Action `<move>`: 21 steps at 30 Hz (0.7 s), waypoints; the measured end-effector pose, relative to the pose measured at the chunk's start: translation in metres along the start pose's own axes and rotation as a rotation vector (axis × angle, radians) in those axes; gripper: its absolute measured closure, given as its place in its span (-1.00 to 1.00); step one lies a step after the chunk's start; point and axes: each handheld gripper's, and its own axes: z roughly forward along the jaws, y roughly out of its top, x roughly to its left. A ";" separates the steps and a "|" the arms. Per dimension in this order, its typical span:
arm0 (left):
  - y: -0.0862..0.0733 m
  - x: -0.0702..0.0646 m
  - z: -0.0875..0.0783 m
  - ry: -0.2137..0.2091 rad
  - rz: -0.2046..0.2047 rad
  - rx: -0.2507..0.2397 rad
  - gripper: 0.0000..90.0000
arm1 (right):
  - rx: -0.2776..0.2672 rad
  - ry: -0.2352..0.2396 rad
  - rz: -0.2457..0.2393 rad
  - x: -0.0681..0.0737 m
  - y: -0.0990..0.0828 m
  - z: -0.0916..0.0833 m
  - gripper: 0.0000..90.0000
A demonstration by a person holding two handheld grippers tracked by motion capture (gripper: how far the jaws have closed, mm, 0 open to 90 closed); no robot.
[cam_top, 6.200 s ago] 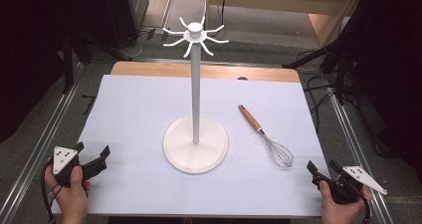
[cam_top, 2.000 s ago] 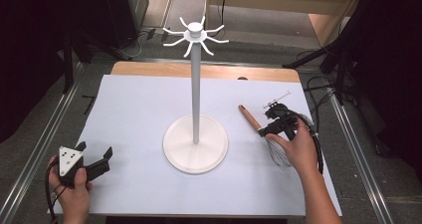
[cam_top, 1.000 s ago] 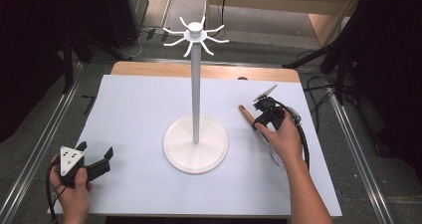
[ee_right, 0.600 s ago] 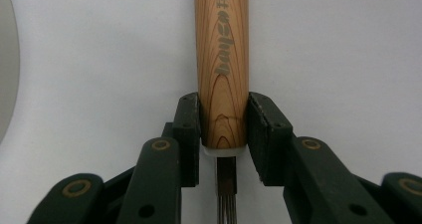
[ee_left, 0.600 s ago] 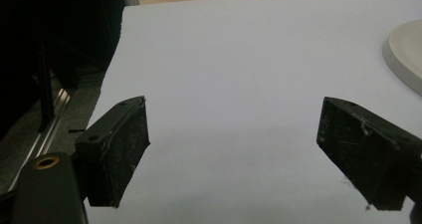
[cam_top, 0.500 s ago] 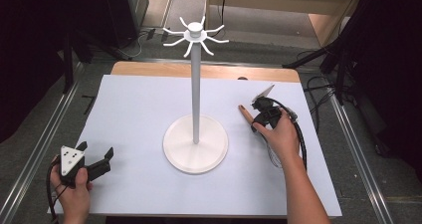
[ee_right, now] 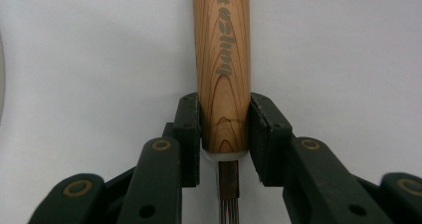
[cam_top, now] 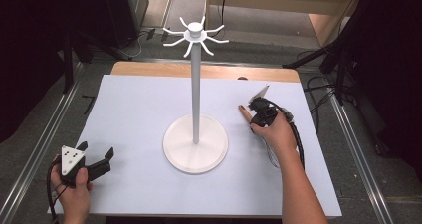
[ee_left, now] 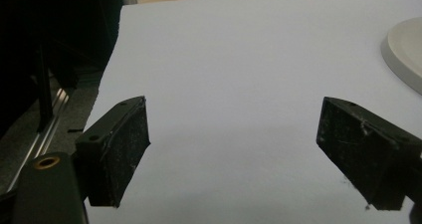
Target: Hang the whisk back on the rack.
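Since the earliest frame, the right hand has been travelling from the table's near right corner up to the whisk, while the left one has barely been shifting.

From the high view, the right gripper (cam_top: pixel 259 110) is sitting over the whisk (cam_top: pixel 243 109), whose wooden handle tip is poking out just beyond the claw toward the white stand (cam_top: pixel 195 143). The hand is covering the rest of the whisk; a few wires seem to be showing beside the wrist, though they are too faint to be sure of. The left gripper (cam_top: pixel 94 157) is resting near the table's (cam_top: pixel 139 104) front left corner, well apart from the stand, with its jaws standing wide and nothing between them.

Along the left gripper (ee_left: pixel 234 154) view, the two black pads are framing bare table (ee_left: pixel 239 59), and the stand's base (ee_left: pixel 405 50) is being cut off by the right edge.

Along the right gripper (ee_right: pixel 224 134) view, the jaws are clamping the whisk's handle (ee_right: pixel 222 69) at its lower end, pads pressing both sides. The handle is running straight ahead of the claw and out of the top edge; the metal neck and wire roots are disappearing beneath the claw.
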 end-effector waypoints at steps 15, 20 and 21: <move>0.000 -0.001 0.000 -0.006 0.005 -0.003 -0.68 | -0.189 0.000 -0.014 0.001 -0.023 -0.018 0.57; 0.000 -0.001 0.000 -0.006 0.003 -0.006 -0.68 | -0.310 0.021 0.008 0.002 -0.033 -0.037 0.57; 0.000 -0.001 0.000 -0.006 0.003 -0.005 -0.69 | -0.339 0.034 0.008 0.002 -0.036 -0.041 0.57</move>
